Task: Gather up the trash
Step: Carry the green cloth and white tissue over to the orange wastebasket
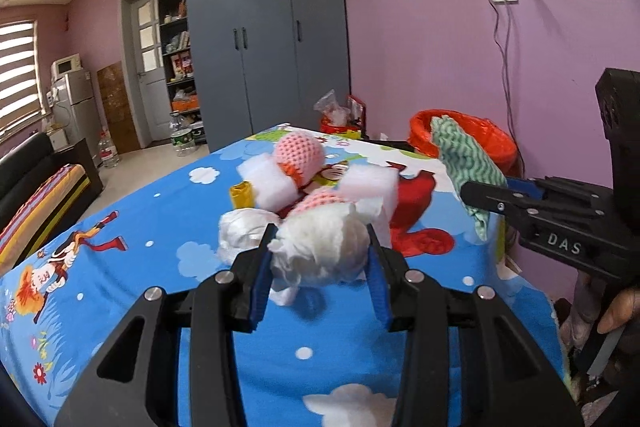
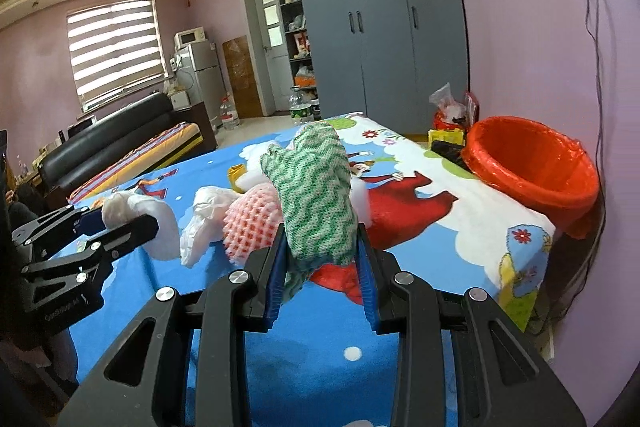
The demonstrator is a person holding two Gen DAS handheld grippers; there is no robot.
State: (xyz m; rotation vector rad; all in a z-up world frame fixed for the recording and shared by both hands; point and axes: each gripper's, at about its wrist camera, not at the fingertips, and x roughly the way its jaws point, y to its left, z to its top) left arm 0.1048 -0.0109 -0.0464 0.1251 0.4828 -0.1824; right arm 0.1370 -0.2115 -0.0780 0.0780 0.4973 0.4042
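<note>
Left gripper (image 1: 322,241): the jaws pinch a crumpled white tissue wad (image 1: 320,251) between the blue pads, raised just above the tablecloth (image 1: 160,239). The wad fills the gap from pad to pad.

On the table (image 2: 460,211), just left of and behind the wad, lies a crumpled white plastic bag (image 1: 240,233). Behind it, in a loose cluster near the table centre, lie a yellow scrap (image 1: 240,195), two white foam blocks (image 1: 272,183), and two pink foam nets (image 1: 298,149); the nearer net is partly hidden behind the wad.

Right gripper (image 2: 322,247): the jaws pinch a green-and-white patterned cloth (image 2: 316,195) by its lower part. The cloth stands upright above the fingertips, with a loose end hanging below them. In the left wrist view, the cloth overlaps the near rim of the bin.

Bin (image 2: 532,167): a round bin lined with a red bag stands at the far right corner of the table, against the pink wall (image 2: 520,47). Its opening faces up and no contents show inside.
</note>
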